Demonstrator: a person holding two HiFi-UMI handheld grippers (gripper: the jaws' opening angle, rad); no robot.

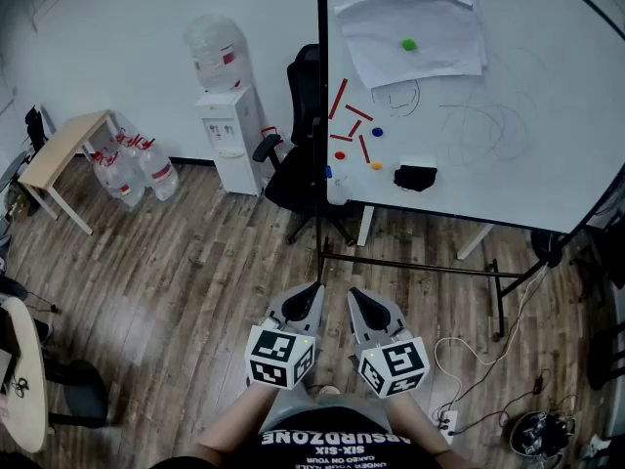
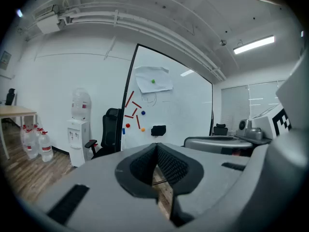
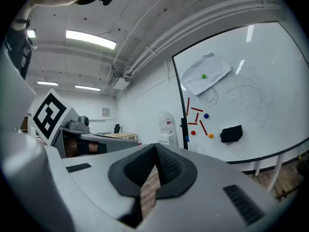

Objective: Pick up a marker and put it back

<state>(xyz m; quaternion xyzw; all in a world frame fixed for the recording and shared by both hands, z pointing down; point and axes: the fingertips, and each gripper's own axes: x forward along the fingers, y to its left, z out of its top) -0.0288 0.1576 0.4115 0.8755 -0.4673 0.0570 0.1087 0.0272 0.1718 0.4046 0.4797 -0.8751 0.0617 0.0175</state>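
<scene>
Left hand-held gripper (image 1: 314,291), right hand-held gripper (image 1: 354,294), both closed, empty; ceiling lamp (image 2: 253,44) only in gripper views

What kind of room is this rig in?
Most likely an office or small lab room: a big whiteboard on a stand with red markers stuck to it, a water dispenser by the wall, and a black office chair on wood flooring.

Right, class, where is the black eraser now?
In the head view, the black eraser sits low on the whiteboard, just right of the orange magnet.
</scene>
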